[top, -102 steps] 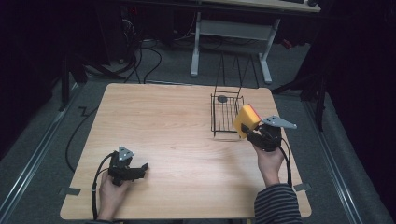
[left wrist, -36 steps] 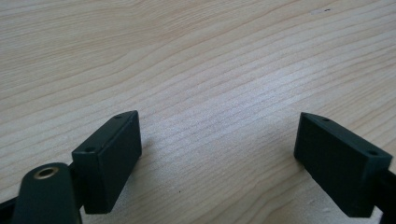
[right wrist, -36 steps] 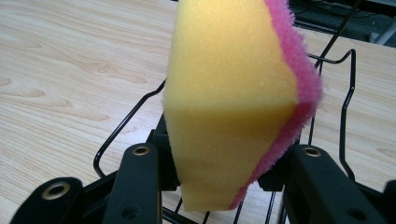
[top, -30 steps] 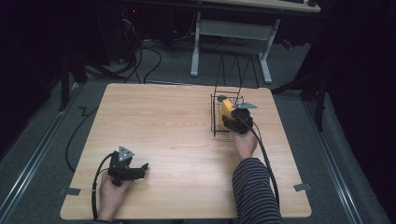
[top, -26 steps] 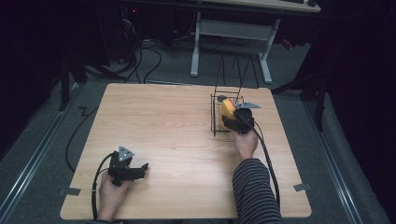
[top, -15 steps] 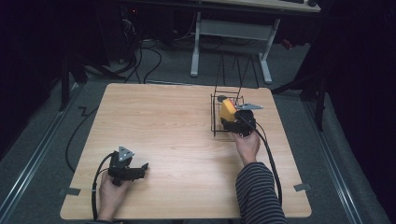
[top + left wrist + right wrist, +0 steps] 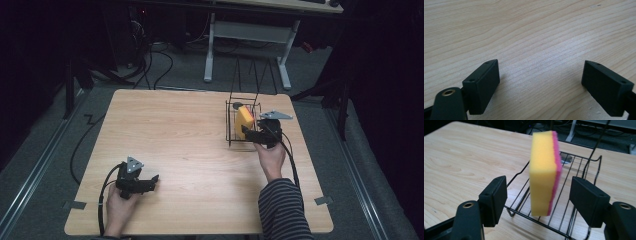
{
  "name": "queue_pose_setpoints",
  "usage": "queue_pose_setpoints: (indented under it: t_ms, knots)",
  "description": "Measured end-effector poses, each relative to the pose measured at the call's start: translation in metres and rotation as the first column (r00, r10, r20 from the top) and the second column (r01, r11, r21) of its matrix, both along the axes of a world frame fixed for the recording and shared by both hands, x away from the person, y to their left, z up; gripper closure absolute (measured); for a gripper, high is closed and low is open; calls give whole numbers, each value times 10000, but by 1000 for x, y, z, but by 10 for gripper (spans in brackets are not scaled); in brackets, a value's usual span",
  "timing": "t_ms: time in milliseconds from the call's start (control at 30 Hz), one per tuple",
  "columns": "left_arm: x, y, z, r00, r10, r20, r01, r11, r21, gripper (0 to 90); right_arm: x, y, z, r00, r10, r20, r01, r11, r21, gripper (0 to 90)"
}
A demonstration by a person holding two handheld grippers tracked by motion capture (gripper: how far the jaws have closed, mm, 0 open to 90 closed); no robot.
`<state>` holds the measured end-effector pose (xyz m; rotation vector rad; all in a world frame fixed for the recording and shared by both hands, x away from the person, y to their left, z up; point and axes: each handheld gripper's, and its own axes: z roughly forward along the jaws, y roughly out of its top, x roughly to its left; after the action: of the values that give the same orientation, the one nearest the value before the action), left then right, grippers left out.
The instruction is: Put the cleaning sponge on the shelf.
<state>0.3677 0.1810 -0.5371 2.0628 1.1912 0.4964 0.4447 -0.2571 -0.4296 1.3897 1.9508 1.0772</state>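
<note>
In the wire basket (image 7: pixel 243 125) near the table's (image 7: pixel 190 150) far right edge, a yellow sponge with a pink scrub side (image 7: pixel 545 172) is stood on its narrow edge, upright, pink face turned to the right in the right gripper view. It is judged to be set down there on purpose, the basket serving as its holder; whether it is propped against a wire cannot be told. A small round dark thing (image 7: pixel 566 160) is seen on the basket floor behind it.

The right gripper (image 7: pixel 544 200) is held level just at the basket's near rim, and its jaws have just been opening: they are now spread wide and released. The sponge stands in the gap between them, clear air on both sides, neither pad pressed on it, so nothing is gripped. It sits slightly nearer the left pad (image 7: pixel 495 200) than the right, and a bit beyond the tips.

The left gripper (image 7: pixel 134 181) is parked on the near left of the table, well apart from the basket, jaws spread and empty over bare wood, apparently kept out of the way.
</note>
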Motion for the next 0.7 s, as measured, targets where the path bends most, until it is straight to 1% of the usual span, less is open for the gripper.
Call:
queue_pose_setpoints:
  t_ms: [33,167,233,333,400,467,500,567,667,700]
  knots:
    - [0,0,0,10000,1,1,-1,10000,-3,154,-3,-3,0,10000,-81,-33,82,9999,121,313]
    - [0,0,0,10000,1,1,-1,10000,-3,154,-9,-8,4,9999,-77,-89,77,10000,8,313]
    - [0,0,0,10000,1,1,-1,10000,-5,154,-13,-9,8,10000,24,27,-24,10000,33,316]
    - [0,0,0,10000,0,1,0,10000,-2,154,-18,-11,12,9998,175,0,-175,9997,197,322]
    - [0,0,0,10000,1,2,-1,10000,-4,154,-21,-12,14,9997,228,0,-228,9996,184,326]
    - [0,0,0,10000,-2,2,2,10000,-1,154,-25,-14,16,9995,268,135,-271,9994,220,338]
    - [0,0,0,10000,-1,2,1,10000,0,154,-27,-15,16,9992,284,277,-293,9990,337,346]
    - [0,0,0,10000,-1,1,1,10000,1,154,-31,-19,16,9994,234,272,-252,9972,699,348]
    - [0,0,0,10000,3,4,-3,10000,4,153,-36,-23,18,9993,190,319,-208,9982,563,350]
    - [0,0,0,10000,1,4,-1,10000,8,153,-38,-23,19,9995,156,268,-171,9982,570,350]
